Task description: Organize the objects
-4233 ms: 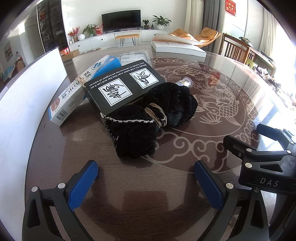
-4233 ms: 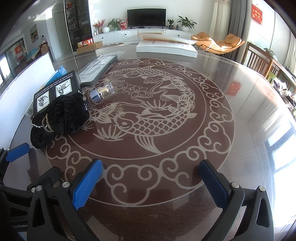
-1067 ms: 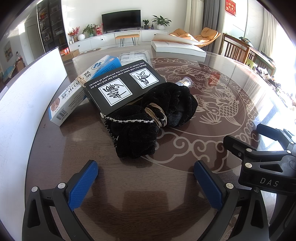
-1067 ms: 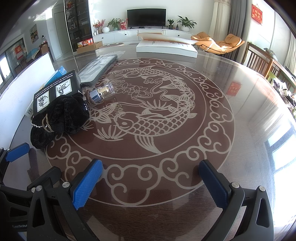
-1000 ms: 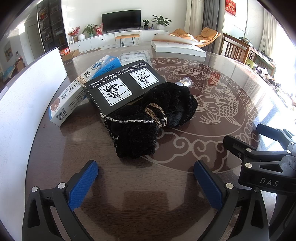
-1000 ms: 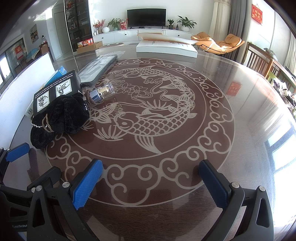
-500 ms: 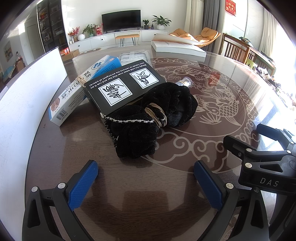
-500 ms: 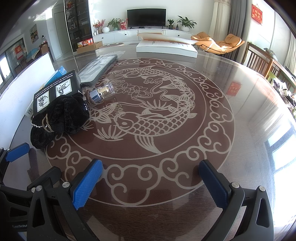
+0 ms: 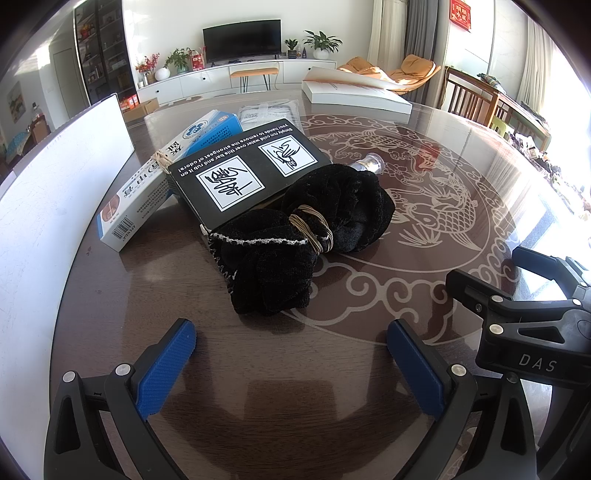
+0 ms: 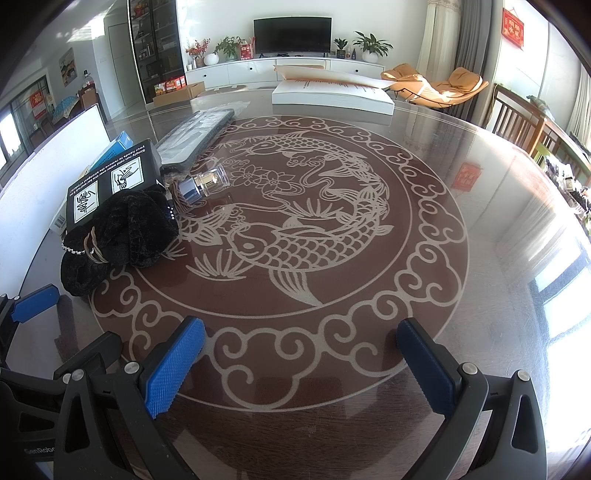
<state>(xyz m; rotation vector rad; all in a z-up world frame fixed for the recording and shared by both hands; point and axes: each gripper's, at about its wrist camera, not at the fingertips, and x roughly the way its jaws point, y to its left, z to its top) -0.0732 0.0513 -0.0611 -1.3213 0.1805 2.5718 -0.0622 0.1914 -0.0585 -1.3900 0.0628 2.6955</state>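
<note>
the worktop is a round, glossy dark-brown top, with a pale fish design ringed by cloud scrolls filling its middle. sunlight glares across its right side in the right wrist view.

the task's things sit in a cluster at the left of that view and the centre of the left wrist view. a black fuzzy bundle tied with tan cord lies on the worktop, touching a black box with white pictograms just behind it. the box leans over a long white and blue carton. a small clear bottle lies on its side just beside the bundle, toward the fish. farther back lies a flat packet in clear wrap, and at the far edge a large white box. a white board stands along the left edge of the left wrist view.

the left hand-held gripper sits low at the bottom of its frame, blue pads spread wide, nothing between them, the bundle just ahead. the right hand-held gripper is likewise spread and empty, over the scroll border.

beyond the worktop is a living room: a dark television on a white cabinet at upper centre, potted plants beside it, tall dark shelving at upper left, orange lounge chairs and wooden chairs at upper right.
</note>
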